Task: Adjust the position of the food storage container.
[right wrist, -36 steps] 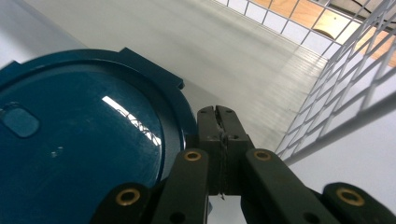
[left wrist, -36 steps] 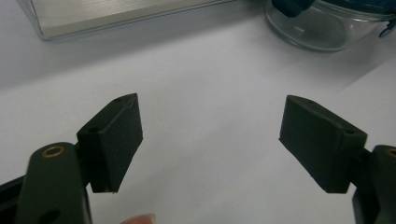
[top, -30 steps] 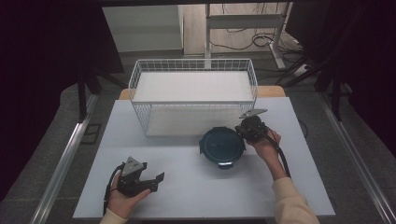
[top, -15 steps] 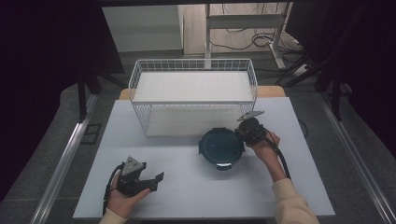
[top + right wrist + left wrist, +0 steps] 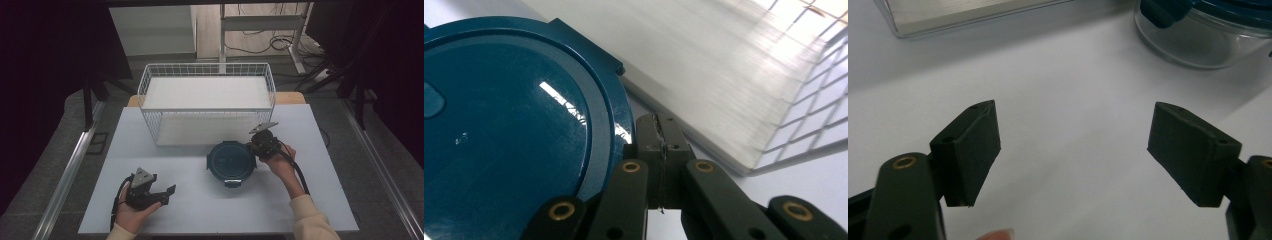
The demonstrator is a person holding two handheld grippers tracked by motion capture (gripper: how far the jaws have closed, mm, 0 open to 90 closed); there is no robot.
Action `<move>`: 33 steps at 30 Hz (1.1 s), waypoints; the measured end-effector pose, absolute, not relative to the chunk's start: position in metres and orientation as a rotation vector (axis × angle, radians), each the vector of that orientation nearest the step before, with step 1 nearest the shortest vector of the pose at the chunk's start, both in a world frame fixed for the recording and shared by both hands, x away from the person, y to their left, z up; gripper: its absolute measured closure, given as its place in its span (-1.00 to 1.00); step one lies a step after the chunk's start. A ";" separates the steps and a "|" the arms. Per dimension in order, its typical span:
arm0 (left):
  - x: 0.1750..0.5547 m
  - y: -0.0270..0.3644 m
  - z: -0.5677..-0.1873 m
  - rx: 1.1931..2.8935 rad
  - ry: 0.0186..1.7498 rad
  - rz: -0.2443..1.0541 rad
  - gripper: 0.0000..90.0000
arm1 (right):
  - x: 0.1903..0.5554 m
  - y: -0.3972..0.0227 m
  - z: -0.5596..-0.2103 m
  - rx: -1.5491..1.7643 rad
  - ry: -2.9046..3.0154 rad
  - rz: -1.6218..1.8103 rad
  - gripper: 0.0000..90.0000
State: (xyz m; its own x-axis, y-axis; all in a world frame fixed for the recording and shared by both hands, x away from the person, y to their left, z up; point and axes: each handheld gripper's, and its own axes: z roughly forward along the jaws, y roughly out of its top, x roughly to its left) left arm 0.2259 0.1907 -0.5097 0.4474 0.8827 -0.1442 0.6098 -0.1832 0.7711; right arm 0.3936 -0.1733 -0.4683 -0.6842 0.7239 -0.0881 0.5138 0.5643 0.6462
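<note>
The round container [image 5: 231,161] with the dark blue lid stands on the white tabletop [image 5: 200,200], just in front of the wire basket [image 5: 207,102] and a little to the right of the middle. In the left tool view its clear lower wall [image 5: 1198,42] shows under the blue rim. The right tool [image 5: 262,141] sits at the right back edge of the lid; in the right tool view its jaws are pressed together beside the rim, and I cannot see that they pinch any tab or edge, so it seems to touch or push rather than grip. The left tool [image 5: 165,192] rests low on the tabletop, well apart from the container, with its jaws wide apart and nothing between them. The container lies forward and to the right of it. The right hand [image 5: 280,165] is clearly the nearer one, so I judge any next move on the lid belongs to that side.
</note>
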 end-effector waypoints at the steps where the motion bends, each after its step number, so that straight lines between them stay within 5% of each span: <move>1: 0.226 0.191 -0.510 1.897 1.260 0.431 -0.53 | 0.393 -0.173 -0.468 1.010 2.464 0.857 1.00; 33: 0.226 0.193 -0.509 1.893 1.268 0.430 -0.52 | 0.360 -0.129 -0.471 0.891 2.650 0.938 1.00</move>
State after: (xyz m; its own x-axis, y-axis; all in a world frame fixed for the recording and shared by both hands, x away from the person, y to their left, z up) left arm 0.2261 0.1928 -0.5091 0.4397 0.8862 -0.1463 0.6139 -0.1776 0.7691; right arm 0.3601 -0.1285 -0.4705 -0.8006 0.5989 0.0185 0.4772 0.6187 0.6241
